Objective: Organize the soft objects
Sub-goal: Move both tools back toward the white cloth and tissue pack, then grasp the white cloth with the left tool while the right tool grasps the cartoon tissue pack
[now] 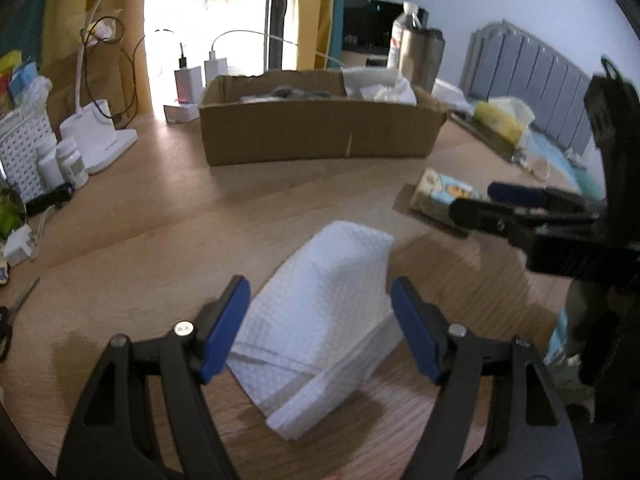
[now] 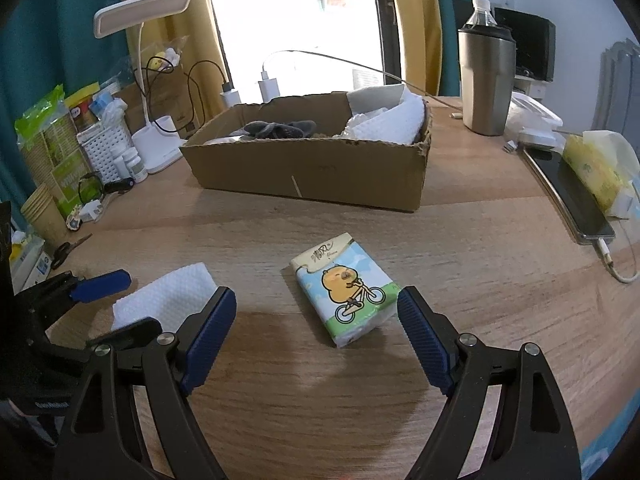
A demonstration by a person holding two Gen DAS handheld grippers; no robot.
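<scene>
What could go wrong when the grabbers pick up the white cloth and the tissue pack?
The folded white cloth is floppy, so the open left gripper might pinch only the top layers and unfold it. The tissue pack lies slanted between the open right gripper's fingers, so it could twist or slip.

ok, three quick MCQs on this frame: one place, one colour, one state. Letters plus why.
1. Where is the tissue pack?
A. in the box
B. on the table, in front of the box
C. on the phone

2. What colour are the claw pads?
A. blue
B. red
C. white

3. What is the left claw doing?
A. shut on the towel
B. open, astride the towel
C. open over the box

Key:
1 B: it lies on bare table, nearer the camera than the box.
2 A: both pads show blue.
3 B: the jaws stand apart on either side of the white towel, not closed on it.
</scene>
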